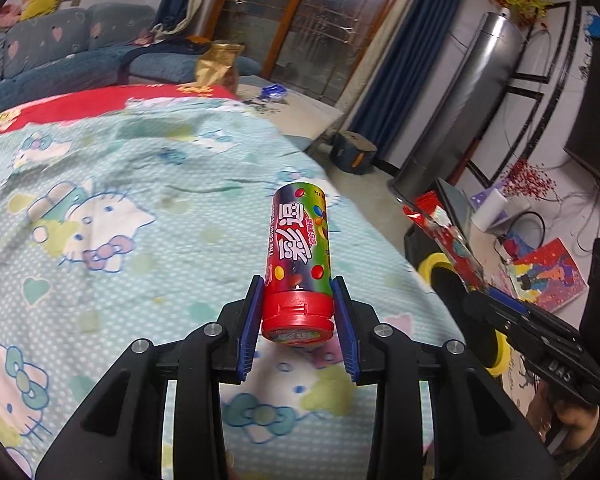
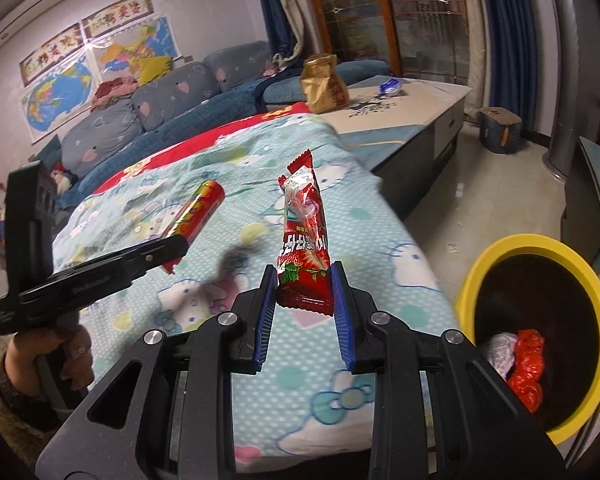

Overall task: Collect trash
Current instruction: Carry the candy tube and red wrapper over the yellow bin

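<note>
My left gripper (image 1: 298, 284) is shut on a colourful candy tube (image 1: 298, 236) near its red cap, held in the air above the cartoon-cat bedspread (image 1: 120, 208). In the right wrist view the same tube (image 2: 198, 210) sticks out of the left gripper (image 2: 176, 248) at the left. My right gripper (image 2: 304, 276) is shut on the lower end of a red snack wrapper (image 2: 304, 232), which stands upright between the blue pads. To its right, on the floor, a black bin with a yellow rim (image 2: 480, 272) holds red and white trash (image 2: 528, 364).
A gold paper bag (image 2: 324, 84) and a blue wrapper (image 2: 390, 87) lie on a low table beyond the bed. A sofa (image 2: 160, 100) runs along the wall. A stool (image 2: 500, 130) and a silver tower unit (image 1: 460, 100) stand on the floor. A hand (image 2: 68, 352) grips the left tool.
</note>
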Available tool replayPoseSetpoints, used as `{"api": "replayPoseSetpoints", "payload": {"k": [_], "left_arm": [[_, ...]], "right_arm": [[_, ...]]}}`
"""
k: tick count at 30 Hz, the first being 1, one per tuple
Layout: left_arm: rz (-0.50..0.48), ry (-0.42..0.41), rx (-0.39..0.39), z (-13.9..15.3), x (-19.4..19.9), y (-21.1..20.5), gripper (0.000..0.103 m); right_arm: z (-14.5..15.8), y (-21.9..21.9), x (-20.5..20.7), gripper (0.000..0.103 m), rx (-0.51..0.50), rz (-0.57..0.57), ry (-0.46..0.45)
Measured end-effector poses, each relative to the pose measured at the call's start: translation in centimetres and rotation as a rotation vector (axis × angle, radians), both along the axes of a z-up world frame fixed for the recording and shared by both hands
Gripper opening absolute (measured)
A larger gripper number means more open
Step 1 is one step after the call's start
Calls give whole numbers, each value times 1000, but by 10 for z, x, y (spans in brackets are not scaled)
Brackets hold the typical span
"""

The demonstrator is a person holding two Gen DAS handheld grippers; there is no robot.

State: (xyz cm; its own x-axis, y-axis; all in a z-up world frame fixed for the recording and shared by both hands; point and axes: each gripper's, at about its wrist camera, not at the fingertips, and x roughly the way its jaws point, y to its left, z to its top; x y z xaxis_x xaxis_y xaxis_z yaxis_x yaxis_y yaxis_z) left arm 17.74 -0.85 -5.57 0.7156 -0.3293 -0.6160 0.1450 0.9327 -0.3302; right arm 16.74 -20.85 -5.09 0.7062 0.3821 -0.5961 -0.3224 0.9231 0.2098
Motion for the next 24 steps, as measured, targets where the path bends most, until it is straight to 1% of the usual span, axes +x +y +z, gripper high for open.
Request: {"api": "replayPoseSetpoints", "payload": {"k": [24], "left_arm": [[-160, -81, 21, 29, -19, -70, 33]], "right_arm": [[3, -72, -11, 21, 20, -170, -29]]}}
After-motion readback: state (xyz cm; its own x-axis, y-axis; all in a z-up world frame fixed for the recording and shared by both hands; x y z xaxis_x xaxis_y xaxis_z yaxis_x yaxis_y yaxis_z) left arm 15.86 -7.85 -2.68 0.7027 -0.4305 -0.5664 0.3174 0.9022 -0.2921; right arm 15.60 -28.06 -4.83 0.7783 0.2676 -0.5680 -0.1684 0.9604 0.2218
